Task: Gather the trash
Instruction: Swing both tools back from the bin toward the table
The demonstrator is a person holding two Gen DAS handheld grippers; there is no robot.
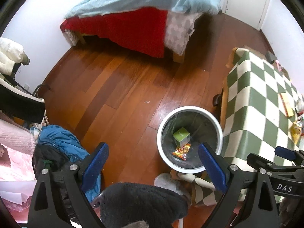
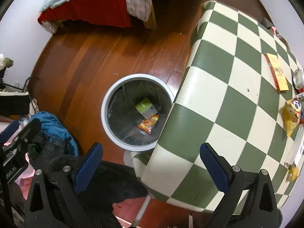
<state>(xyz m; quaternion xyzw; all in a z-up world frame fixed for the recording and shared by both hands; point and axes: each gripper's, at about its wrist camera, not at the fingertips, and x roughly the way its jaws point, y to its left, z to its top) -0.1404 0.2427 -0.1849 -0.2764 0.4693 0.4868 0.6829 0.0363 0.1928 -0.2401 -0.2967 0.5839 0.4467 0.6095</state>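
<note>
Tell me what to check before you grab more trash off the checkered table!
1. Left tongs open and empty: ok.
2. Right tongs open and empty: ok.
3. Bin uncovered with room inside: ok; only a green box and an orange wrapper at the bottom.
4. Trash remaining on the table: ok; yellow snack bag, flat yellow box.
5. Can empty: cannot tell.

Both wrist views look down, sharing the bin (image 1: 190, 112) (image 2: 114, 87).
</note>
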